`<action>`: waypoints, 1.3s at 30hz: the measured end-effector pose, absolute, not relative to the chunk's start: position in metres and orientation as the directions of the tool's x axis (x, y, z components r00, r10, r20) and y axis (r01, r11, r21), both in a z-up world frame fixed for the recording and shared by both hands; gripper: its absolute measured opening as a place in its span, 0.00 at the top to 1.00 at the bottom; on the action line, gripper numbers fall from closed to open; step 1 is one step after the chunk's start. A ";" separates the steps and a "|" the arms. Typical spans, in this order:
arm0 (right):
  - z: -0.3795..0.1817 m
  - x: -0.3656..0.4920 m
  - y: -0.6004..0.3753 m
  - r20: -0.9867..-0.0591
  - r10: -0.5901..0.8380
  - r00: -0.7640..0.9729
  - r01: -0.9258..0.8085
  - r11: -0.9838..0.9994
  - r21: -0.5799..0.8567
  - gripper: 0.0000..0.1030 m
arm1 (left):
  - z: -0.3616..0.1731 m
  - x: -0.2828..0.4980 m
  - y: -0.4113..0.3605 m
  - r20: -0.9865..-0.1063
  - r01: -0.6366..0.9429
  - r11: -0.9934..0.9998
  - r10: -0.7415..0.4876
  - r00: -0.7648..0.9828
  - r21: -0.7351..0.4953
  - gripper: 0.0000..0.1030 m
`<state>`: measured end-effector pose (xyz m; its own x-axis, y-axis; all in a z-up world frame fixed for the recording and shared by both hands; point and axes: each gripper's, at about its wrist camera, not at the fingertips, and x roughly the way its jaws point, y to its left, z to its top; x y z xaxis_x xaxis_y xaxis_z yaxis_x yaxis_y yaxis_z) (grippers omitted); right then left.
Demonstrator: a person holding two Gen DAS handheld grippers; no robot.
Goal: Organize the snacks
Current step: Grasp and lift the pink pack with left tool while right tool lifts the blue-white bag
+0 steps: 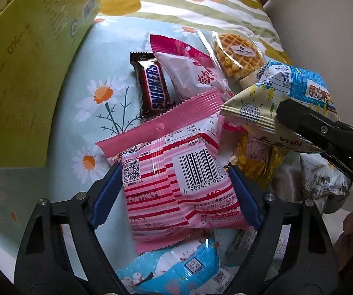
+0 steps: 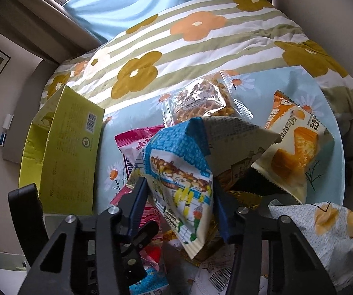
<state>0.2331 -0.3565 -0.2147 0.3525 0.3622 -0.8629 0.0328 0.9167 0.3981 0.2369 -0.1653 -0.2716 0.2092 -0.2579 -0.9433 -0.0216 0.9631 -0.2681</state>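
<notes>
Left gripper brackets the pink striped packet at lower centre, pads touching its sides; right gripper is clamped on the blue-and-cream packet. The yellow-green box waits open at left.

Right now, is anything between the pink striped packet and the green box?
Nothing visible. The pink striped packet sits between the left gripper fingers; only bare flowered cloth lies toward the green box.

I see a pink striped snack packet between my left tongs; a blue-and-cream packet is pinched in my right.
</notes>
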 end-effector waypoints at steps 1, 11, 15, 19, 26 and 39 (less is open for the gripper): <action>-0.214 0.233 -0.357 -0.862 0.362 0.354 0.032 0.917 0.398 0.57 | -0.271 0.236 -0.164 -0.941 -0.025 0.961 -0.264 0.211 -0.275 0.21; -0.195 0.227 -0.353 -0.834 0.385 0.395 -0.005 0.909 0.417 0.59 | -0.241 0.226 -0.152 -0.931 -0.030 0.967 -0.236 0.279 -0.254 0.22; -0.180 0.223 -0.348 -0.817 0.390 0.424 -0.037 0.909 0.415 0.59 | -0.223 0.222 -0.149 -0.920 -0.034 0.968 -0.225 0.320 -0.248 0.22; -0.162 0.217 -0.347 -0.794 0.398 0.458 -0.067 0.907 0.416 0.59 | -0.203 0.214 -0.143 -0.902 -0.035 0.967 -0.221 0.370 -0.251 0.22; -0.118 0.211 -0.336 -0.749 0.399 0.529 -0.133 0.911 0.391 0.59 | -0.160 0.206 -0.124 -0.861 -0.028 0.963 -0.226 0.455 -0.268 0.22; -0.058 0.225 -0.248 -0.664 0.401 0.631 -0.206 0.912 0.355 0.59 | -0.088 0.234 -0.004 -0.752 0.007 0.962 -0.217 0.622 -0.272 0.22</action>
<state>0.2249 -0.2485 -0.0576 0.6307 0.4015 -0.6641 -0.2064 0.9117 0.3552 0.2339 -0.0037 -0.0881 0.6221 -0.2169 -0.7523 0.0067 0.9623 -0.2720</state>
